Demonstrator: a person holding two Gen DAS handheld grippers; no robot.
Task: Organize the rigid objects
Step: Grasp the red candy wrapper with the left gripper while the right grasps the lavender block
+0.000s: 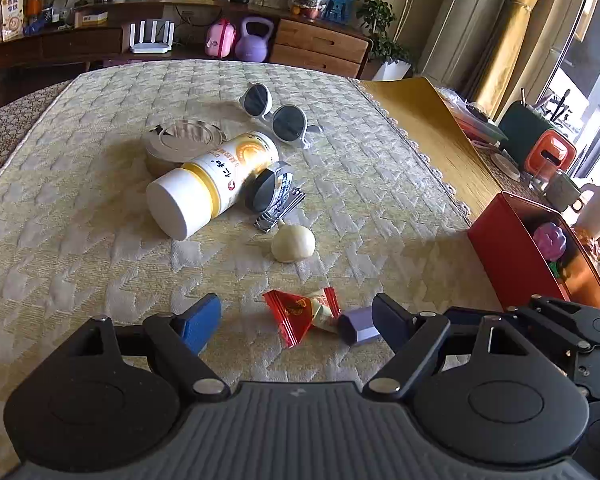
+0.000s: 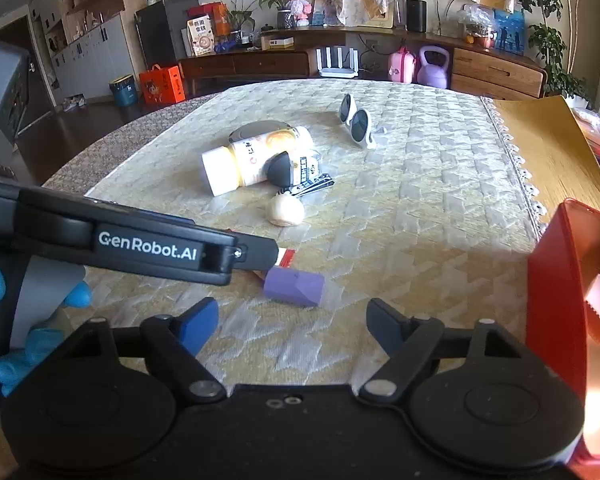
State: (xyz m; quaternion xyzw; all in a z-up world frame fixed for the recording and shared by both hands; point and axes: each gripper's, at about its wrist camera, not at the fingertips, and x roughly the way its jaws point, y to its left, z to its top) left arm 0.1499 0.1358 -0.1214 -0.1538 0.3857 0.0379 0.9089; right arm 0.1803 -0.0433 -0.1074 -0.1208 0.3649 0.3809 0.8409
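Note:
A red and white wrapped candy [image 1: 290,316] lies on the cream quilted cloth [image 1: 100,240] between the open fingers of my left gripper [image 1: 296,322], untouched. A purple block [image 1: 358,330] rests beside the candy, against the left gripper's right finger [image 1: 392,322]. In the right wrist view the purple block [image 2: 294,286] lies just ahead of my right gripper [image 2: 292,320], whose fingers stand open with nothing between them. Further back are a cream ball [image 1: 293,243], a nail clipper [image 1: 280,210], a lying white and yellow bottle [image 1: 208,184], a tin [image 1: 180,144] and white sunglasses [image 1: 276,114].
An open red box [image 1: 512,256] holding a purple toy [image 1: 550,240] stands at the cloth's right edge, close to the right gripper. A small black-capped roll [image 1: 268,186] leans on the bottle. A blue-gloved hand [image 2: 40,344] holds the left gripper. Cups and clutter sit far right.

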